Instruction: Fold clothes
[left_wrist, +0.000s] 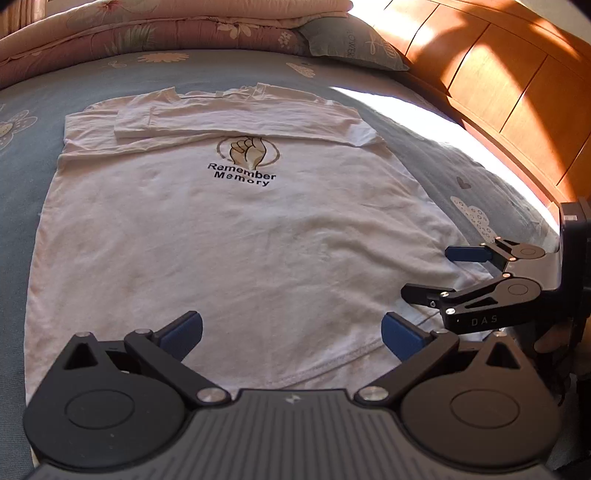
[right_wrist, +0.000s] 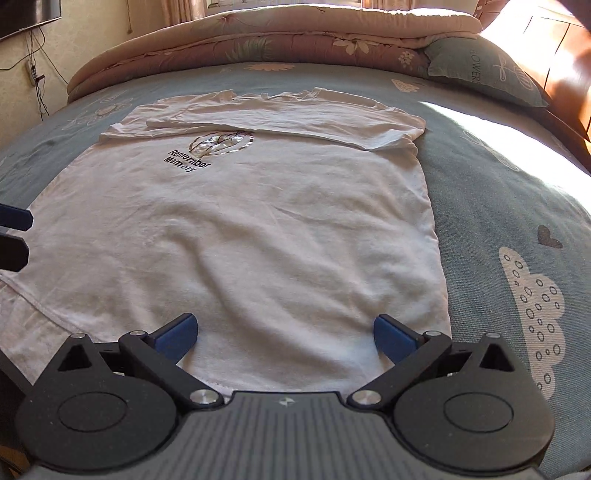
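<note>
A: Left wrist view: the white T-shirt (left_wrist: 229, 236) lies flat across the middle of the frame on the blue bedsheet (left_wrist: 22, 177), both sleeves folded inward over the chest, the printed logo (left_wrist: 245, 158) just below them.

B: And the left gripper (left_wrist: 291, 332)?

A: Spread wide at the bottom of the frame, its 2 blue pads (left_wrist: 184, 330) over the hem, nothing between them. At the right edge the right gripper (left_wrist: 436, 271) comes in sideways over the shirt's lower right corner, also parted and empty.

B: The right wrist view agrees: the right gripper (right_wrist: 284, 332) stands apart over the hem at the bottom centre, holding nothing. The tips of the other gripper show at the left edge.

A: What else is around?

B: A pink quilt (right_wrist: 258, 40) folded along the top of the frame, a blue-grey pillow (right_wrist: 484, 70) at the upper right, a wooden headboard (left_wrist: 517, 96) in sunlight beyond it. In the upper left, cables (right_wrist: 35, 74) hang on the wall.

A: Anything on the shirt?

B: No, its cloth is bare, only lightly creased.
</note>
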